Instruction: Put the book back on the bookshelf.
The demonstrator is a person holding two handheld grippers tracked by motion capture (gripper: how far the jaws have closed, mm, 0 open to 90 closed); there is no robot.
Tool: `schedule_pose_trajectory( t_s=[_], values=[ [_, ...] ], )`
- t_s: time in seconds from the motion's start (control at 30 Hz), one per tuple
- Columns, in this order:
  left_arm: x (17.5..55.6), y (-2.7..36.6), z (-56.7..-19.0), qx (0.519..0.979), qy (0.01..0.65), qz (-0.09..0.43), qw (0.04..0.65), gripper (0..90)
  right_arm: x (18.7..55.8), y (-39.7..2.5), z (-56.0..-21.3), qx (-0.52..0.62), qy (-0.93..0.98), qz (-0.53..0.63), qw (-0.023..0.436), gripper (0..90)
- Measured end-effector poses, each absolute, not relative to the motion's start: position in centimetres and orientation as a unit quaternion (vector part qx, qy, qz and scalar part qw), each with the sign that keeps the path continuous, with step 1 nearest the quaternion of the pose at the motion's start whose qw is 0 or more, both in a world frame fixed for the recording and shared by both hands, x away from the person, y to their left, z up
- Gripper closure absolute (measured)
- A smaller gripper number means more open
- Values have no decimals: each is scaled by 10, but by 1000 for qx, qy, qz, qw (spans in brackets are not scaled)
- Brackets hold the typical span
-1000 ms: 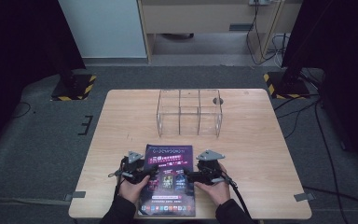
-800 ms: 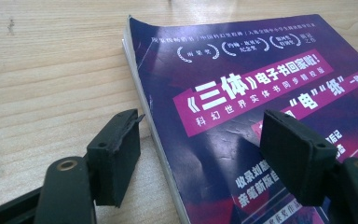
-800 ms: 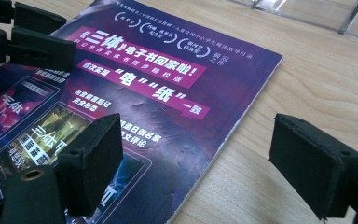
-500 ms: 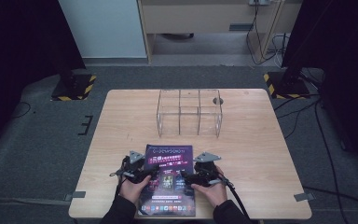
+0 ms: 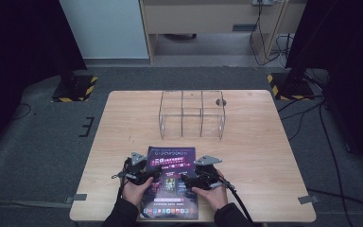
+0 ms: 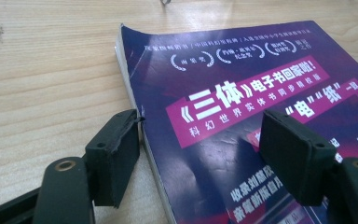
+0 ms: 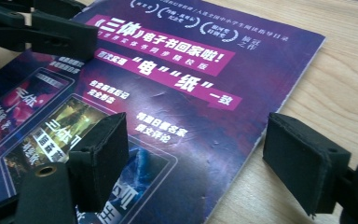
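Magazine point(image 5: 171, 182): a thick purple-covered issue with white Chinese lettering on a magenta banner; it lies flat, cover up, at the near middle of the wooden table point(image 5: 123, 123), its bottom edge close to the table's near edge.
Magazine's edges: in the left gripper view the magazine point(image 6: 242, 121) shows its page block along the left side, with the far left corner slightly curled; in the right gripper view the magazine point(image 7: 177, 93) ends in a thin right edge lying on the wood.
Left gripper point(image 5: 142, 173): held in the person's left hand point(image 5: 133, 190) at the magazine's left edge; its jaws stand spread apart and grip nothing, one pad on the table touching or just beside the page block, the other over the cover.
Right gripper point(image 5: 199, 178): held in the person's right hand point(image 5: 213, 194) at the magazine's right side; its jaws are likewise released, one over the cover, the other over the bare wood just past the right edge.
Grippers to each other: near one another, the magazine's middle between them.
Clear rack point(image 5: 192, 113): a transparent box with compartments standing upright at the far middle of the table, well apart from the magazine.
Floor point(image 5: 38, 142): dark grey carpet around the table.
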State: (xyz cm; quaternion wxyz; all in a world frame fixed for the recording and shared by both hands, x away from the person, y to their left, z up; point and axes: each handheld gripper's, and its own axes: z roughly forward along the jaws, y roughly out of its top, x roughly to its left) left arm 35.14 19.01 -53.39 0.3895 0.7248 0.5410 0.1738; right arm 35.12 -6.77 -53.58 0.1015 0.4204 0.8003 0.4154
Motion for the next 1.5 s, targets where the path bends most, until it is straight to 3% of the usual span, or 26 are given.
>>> schedule_pose_trajectory(
  t_s=[0.27, 0.63, 0.93, 1.2, 1.5],
  values=[
    [352, 190, -534, 714, 553, 164, 398, 272, 351, -67, -536, 423, 798, 417, 101, 220],
    [347, 194, -529, 701, 569, 157, 400, 336, 351, -68, -536, 418, 802, 413, 107, 256],
    [339, 200, -520, 686, 539, 145, 467, 384, 351, -69, -536, 412, 806, 412, 108, 263],
    [348, 203, -533, 704, 555, 139, 420, 368, 352, -70, -536, 406, 809, 410, 110, 270],
    [362, 205, -536, 697, 556, 138, 431, 371, 351, -71, -536, 404, 809, 411, 113, 280]
  ],
)
